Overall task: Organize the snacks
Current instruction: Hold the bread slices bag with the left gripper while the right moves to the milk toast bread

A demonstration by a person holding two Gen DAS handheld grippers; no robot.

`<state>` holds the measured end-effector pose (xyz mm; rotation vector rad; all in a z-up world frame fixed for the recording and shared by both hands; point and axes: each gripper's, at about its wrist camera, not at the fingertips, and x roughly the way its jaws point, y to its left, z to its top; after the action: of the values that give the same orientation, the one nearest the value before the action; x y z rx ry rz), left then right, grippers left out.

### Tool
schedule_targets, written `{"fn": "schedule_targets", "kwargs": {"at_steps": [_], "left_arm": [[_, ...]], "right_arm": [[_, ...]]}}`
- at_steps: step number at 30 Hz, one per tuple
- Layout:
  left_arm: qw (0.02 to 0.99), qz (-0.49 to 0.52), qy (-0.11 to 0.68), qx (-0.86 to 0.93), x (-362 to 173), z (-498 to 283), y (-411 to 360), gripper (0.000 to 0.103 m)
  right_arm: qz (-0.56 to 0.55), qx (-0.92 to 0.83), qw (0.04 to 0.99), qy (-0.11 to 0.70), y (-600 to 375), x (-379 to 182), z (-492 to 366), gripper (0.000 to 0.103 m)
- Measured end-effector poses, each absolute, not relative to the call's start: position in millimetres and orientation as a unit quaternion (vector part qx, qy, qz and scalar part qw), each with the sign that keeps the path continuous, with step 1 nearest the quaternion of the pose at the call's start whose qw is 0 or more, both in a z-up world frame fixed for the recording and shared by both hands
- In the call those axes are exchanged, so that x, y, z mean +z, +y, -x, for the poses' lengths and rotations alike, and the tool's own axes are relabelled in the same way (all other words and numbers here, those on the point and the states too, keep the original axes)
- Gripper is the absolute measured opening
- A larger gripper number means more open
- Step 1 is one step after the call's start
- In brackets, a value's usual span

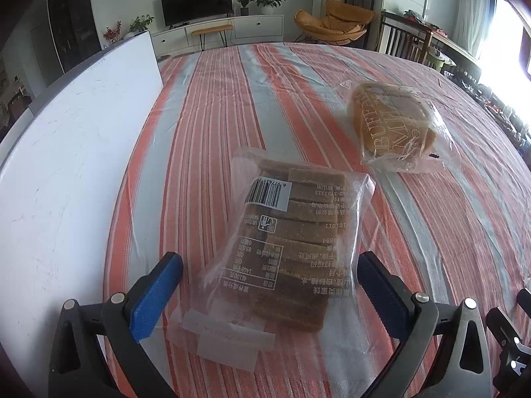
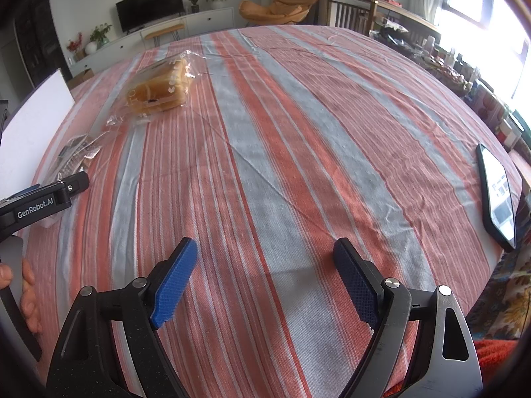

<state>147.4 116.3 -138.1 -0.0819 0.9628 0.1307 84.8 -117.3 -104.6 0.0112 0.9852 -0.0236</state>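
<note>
Blue-padded left fingers stand spread wide, released, flanking the brown snack packet without touching; right fingers gape empty.

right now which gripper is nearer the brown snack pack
Left. The left gripper is open with the brown snack pack between its fingers; the right gripper hangs over bare cloth off to the pack's right.

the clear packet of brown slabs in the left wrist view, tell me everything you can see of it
The packet of brown slabs is a clear, crinkly plastic bag holding a stack of flat brown rectangular pieces. It lies flat on the striped tablecloth, printed back up, with a white barcode label, a nutrition table and a sealed flap at the near end. It sits between the open fingers of the left hand-held gripper, and neither blue pad touches it.
</note>
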Motion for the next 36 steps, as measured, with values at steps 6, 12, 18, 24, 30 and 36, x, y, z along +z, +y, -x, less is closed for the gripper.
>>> {"fn": "schedule_targets", "kwargs": {"at_steps": [6, 12, 18, 24, 30, 36], "left_arm": [[0.883, 0.039, 0.463, 0.062, -138.3, -147.8, 117.1, 0.103], [0.884, 0.039, 0.463, 0.062, -138.2, -147.9, 117.1, 0.103], [0.884, 0.039, 0.463, 0.062, -138.4, -148.2, 117.4, 0.103], [0.884, 0.039, 0.463, 0.062, -138.5, -148.3, 117.4, 0.103], [0.884, 0.039, 0.463, 0.062, -138.6, -148.5, 117.5, 0.103], [0.884, 0.039, 0.462, 0.062, -138.6, -148.5, 117.4, 0.103]], "right_arm": [[-0.005, -0.011, 0.881, 0.473, -117.4, -104.7, -84.9, 0.087], [-0.006, -0.010, 0.881, 0.473, -117.5, -104.7, -85.0, 0.088], [-0.004, -0.008, 0.881, 0.473, -116.2, -104.3, -84.8, 0.092], [-0.004, -0.007, 0.881, 0.473, -114.9, -104.8, -85.2, 0.093], [-0.004, -0.007, 0.881, 0.474, -114.9, -104.8, -85.3, 0.093], [-0.004, -0.007, 0.881, 0.473, -115.1, -104.8, -85.4, 0.093]]}}
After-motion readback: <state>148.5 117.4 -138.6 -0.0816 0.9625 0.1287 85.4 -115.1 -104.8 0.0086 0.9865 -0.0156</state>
